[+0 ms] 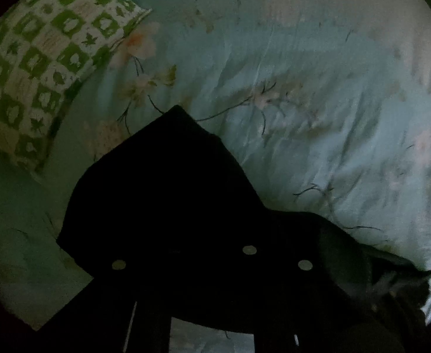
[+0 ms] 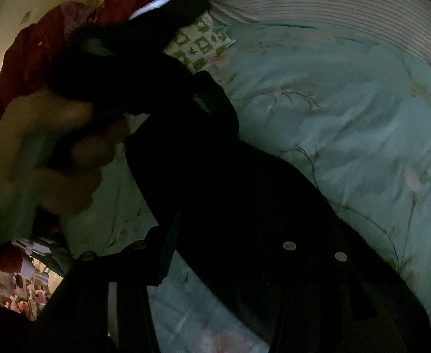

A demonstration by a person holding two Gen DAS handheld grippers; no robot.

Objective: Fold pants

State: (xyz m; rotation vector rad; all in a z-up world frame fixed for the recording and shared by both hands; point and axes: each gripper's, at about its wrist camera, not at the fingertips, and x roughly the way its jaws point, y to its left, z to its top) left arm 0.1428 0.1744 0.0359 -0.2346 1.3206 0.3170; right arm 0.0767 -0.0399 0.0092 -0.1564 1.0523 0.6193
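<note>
The black pants (image 1: 168, 194) hang in front of my left gripper (image 1: 212, 264), lifted above the bed, and drape over its fingers. The jaws look shut on the cloth, though the dark fabric hides the tips. In the right wrist view the same pants (image 2: 230, 176) stretch as a long dark band from my right gripper (image 2: 215, 250) up to the left gripper (image 2: 121, 67), which a hand holds at the upper left. The right gripper's fingers are buried in the cloth and appear shut on it.
A pale blue floral bedsheet (image 1: 303, 111) covers the bed below. A green-and-white checked pillow (image 1: 39, 64) lies at the upper left; it also shows in the right wrist view (image 2: 200, 44). A striped white cover (image 2: 347, 8) and a red blanket (image 2: 39, 47) lie at the far side.
</note>
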